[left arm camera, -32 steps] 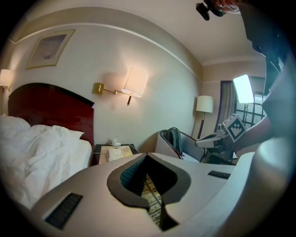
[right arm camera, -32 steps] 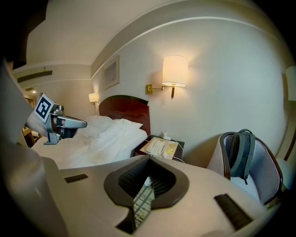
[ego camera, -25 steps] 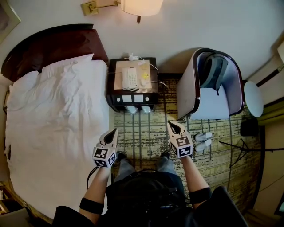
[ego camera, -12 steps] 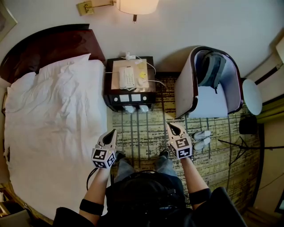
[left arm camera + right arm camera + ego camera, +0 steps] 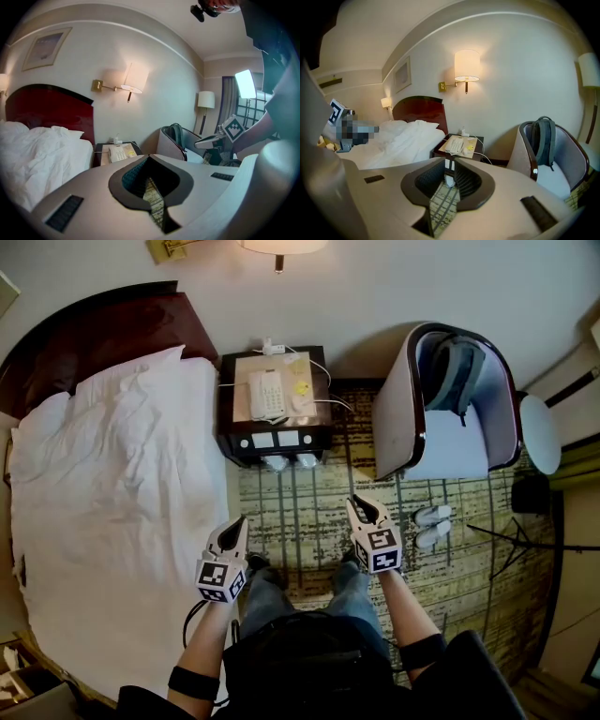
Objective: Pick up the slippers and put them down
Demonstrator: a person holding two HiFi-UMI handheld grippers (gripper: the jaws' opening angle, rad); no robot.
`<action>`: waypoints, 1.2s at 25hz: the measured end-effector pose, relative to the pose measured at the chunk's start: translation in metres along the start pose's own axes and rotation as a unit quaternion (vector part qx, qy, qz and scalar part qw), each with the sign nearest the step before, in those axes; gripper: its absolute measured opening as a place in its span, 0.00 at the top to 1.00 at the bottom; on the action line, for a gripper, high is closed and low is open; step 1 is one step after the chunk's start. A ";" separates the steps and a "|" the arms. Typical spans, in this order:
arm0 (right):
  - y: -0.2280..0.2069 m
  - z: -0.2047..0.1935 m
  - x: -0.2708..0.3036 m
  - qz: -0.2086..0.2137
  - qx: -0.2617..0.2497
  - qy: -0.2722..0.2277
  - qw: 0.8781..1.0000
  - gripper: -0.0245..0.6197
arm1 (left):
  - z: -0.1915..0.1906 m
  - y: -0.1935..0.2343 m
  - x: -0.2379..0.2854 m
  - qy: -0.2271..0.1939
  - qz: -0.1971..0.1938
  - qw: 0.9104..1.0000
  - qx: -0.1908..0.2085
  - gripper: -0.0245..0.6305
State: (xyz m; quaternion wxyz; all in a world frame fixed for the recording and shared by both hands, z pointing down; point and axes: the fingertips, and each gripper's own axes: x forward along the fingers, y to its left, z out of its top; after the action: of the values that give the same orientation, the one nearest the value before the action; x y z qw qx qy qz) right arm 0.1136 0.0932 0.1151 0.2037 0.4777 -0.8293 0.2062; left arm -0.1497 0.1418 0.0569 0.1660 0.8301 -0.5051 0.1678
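Note:
Two white slippers (image 5: 277,462) (image 5: 307,460) lie side by side on the carpet at the foot of the dark nightstand (image 5: 234,423). A second white pair (image 5: 432,515) (image 5: 431,535) lies by the armchair, to the right of my right gripper. My left gripper (image 5: 238,522) (image 5: 149,157) hovers over the carpet beside the bed, shut and empty. My right gripper (image 5: 366,506) (image 5: 449,162) points toward the nightstand; its jaws have just been opening and stand slightly apart with nothing between them. Both grippers are well short of either pair.
A white bed (image 5: 103,484) fills the left. The nightstand carries a telephone (image 5: 267,394) and cables. An armchair (image 5: 412,418) holding a grey backpack (image 5: 459,371) stands at the right, with a round table (image 5: 542,433) and a tripod (image 5: 511,545) beyond. The person's feet stand between the grippers.
The right gripper's jaws, closed to a point before, have parted a little, and it has sunk slightly. The left gripper has stayed put and shut.

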 end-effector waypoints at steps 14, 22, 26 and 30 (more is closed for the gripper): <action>-0.021 -0.106 0.144 0.036 0.094 0.064 0.993 0.50 | -0.053 0.021 0.107 0.028 -0.045 0.997 0.049 0.96; -0.057 -0.207 0.242 0.042 0.137 0.081 0.986 0.40 | -0.155 0.033 0.204 0.033 -0.038 0.999 0.013 0.96; -0.083 -0.263 0.303 0.034 0.226 0.068 0.971 0.40 | -0.209 0.037 0.260 0.030 -0.043 0.998 0.023 0.96; -0.104 -0.314 0.356 0.032 0.322 0.042 0.945 0.40 | -0.261 0.046 0.308 0.026 -0.046 0.998 0.024 0.96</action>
State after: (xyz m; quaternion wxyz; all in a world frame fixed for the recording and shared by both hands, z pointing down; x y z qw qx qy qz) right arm 0.0850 -0.0386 0.5818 0.0673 0.4816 -0.7245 0.4885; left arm -0.0862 -0.0026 0.4314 0.1670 0.8515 -0.4579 0.1937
